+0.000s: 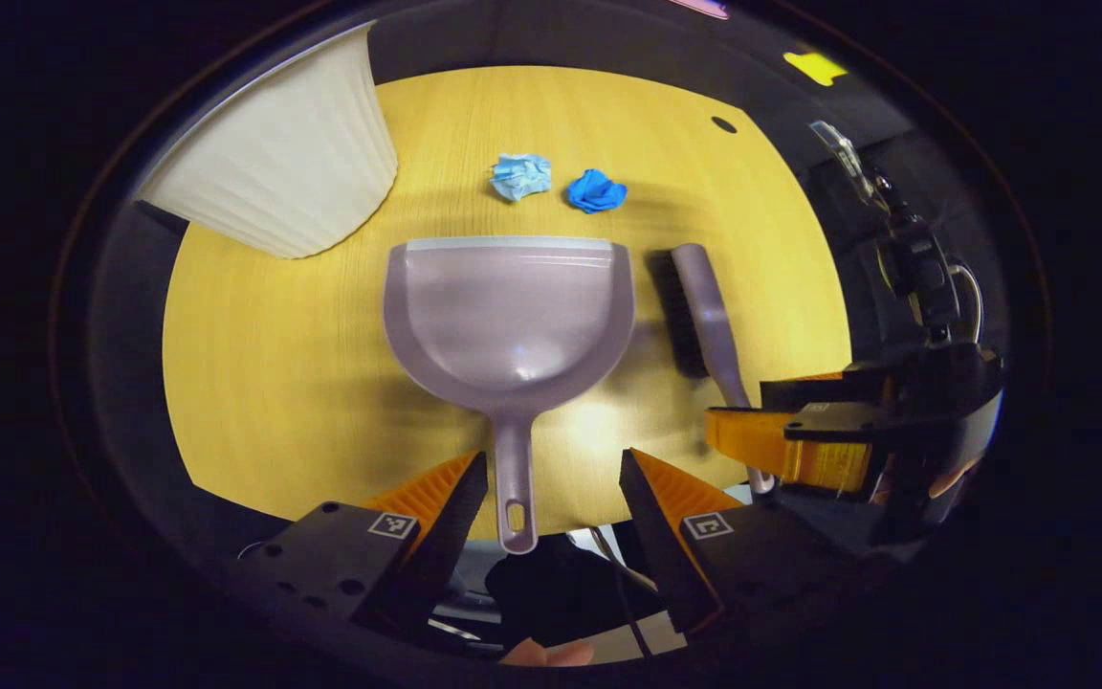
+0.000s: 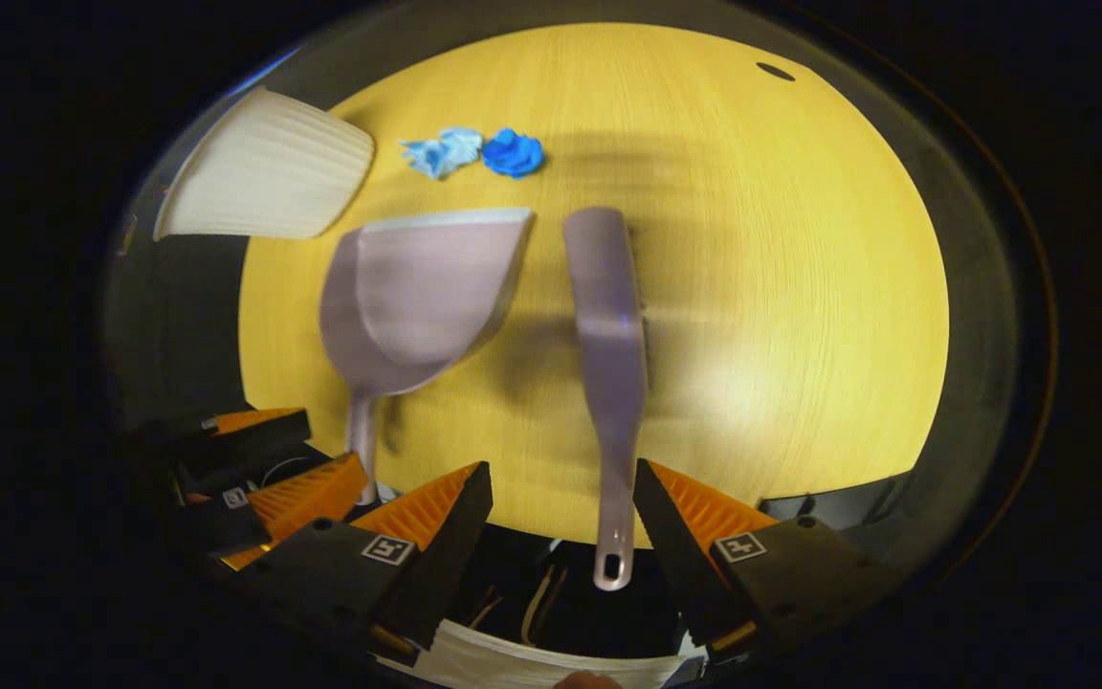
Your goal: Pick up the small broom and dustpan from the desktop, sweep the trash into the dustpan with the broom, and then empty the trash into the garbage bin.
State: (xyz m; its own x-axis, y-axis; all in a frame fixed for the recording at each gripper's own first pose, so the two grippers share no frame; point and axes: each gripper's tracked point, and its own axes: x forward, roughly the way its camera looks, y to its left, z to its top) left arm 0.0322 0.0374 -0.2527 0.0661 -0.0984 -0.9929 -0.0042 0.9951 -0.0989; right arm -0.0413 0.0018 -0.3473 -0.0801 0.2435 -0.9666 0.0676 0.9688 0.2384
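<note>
Pickup step: the left gripper point(image 1: 554, 502) straddles the dustpan point(image 1: 510, 316) handle, the right gripper point(image 2: 562, 512) the broom point(image 2: 608, 335) handle at the desk's point(image 2: 800, 287) near edge, fingers wide apart, gripping nothing; closing comes next.

A pale mauve plastic dustpan point(image 1: 511, 316) lies flat on the yellow wooden counter point(image 1: 264, 373), open mouth facing two crumpled paper scraps, one light blue point(image 1: 520, 176) and one deep blue point(image 1: 596, 191), with its handle hanging over the near edge. Just beside it lies a matching mauve hand broom point(image 2: 608, 335) with dark bristles, handle likewise overhanging. A white ribbed garbage bin point(image 1: 288, 158) stands at the counter's far left.
</note>
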